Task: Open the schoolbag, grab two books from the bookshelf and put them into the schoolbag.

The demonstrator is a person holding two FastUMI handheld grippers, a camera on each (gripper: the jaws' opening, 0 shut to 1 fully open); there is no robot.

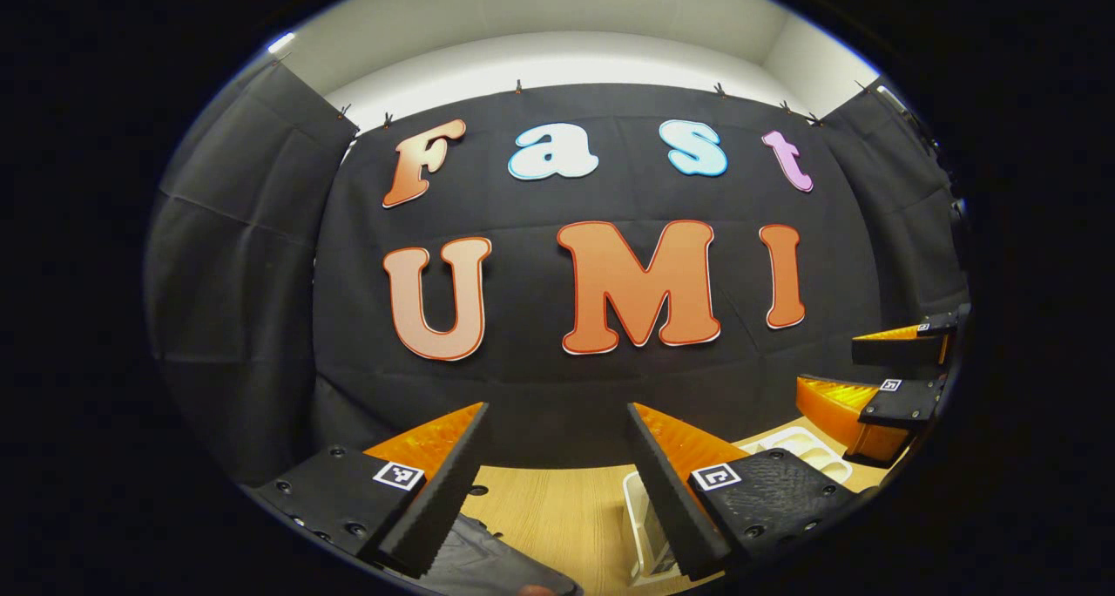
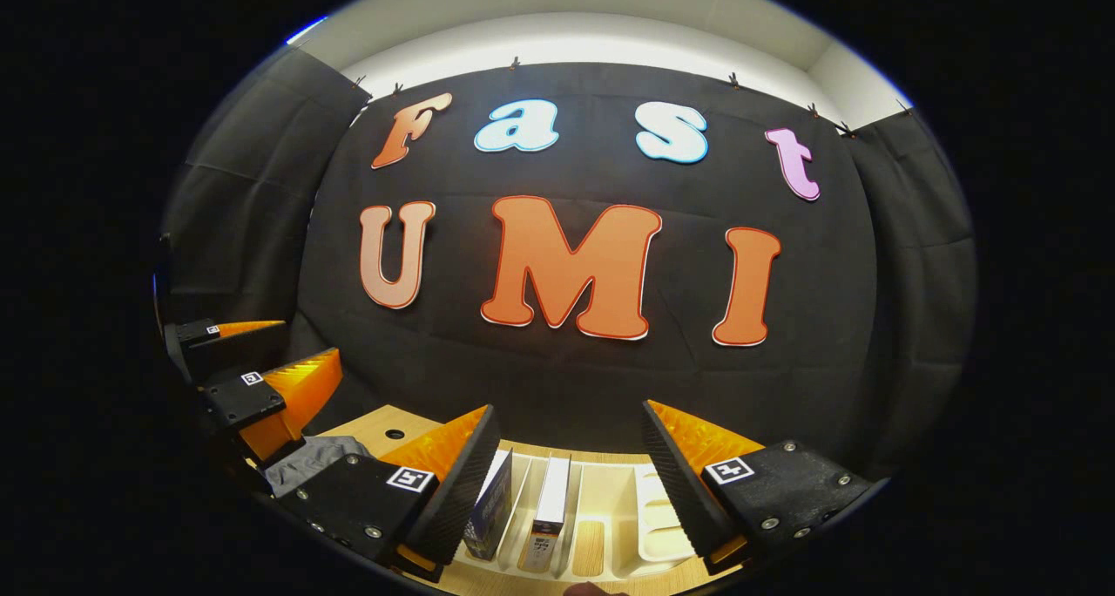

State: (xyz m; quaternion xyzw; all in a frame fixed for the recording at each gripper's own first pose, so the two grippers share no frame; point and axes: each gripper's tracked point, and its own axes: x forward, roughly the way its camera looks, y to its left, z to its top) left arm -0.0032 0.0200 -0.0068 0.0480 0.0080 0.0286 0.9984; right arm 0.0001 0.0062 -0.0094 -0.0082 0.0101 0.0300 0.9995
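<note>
books: we see two (image 2: 552, 498), standing upright in the slots of a cream bookshelf (image 2: 649, 526), spines facing us, long axis vertical
schoolbag: dark grey fabric (image 1: 488, 561) low on the wooden table (image 1: 557, 500), left of the shelf
left gripper (image 1: 557, 465): fingers wide apart, holding nothing
right gripper (image 2: 571, 465): spread wide too, hanging just over the books

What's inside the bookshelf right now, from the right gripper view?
The bookshelf holds two upright books in its left slots: a dark one and a white-spined one. The slots to their right look empty. The right gripper's fingers cover both ends of the bookshelf.
</note>
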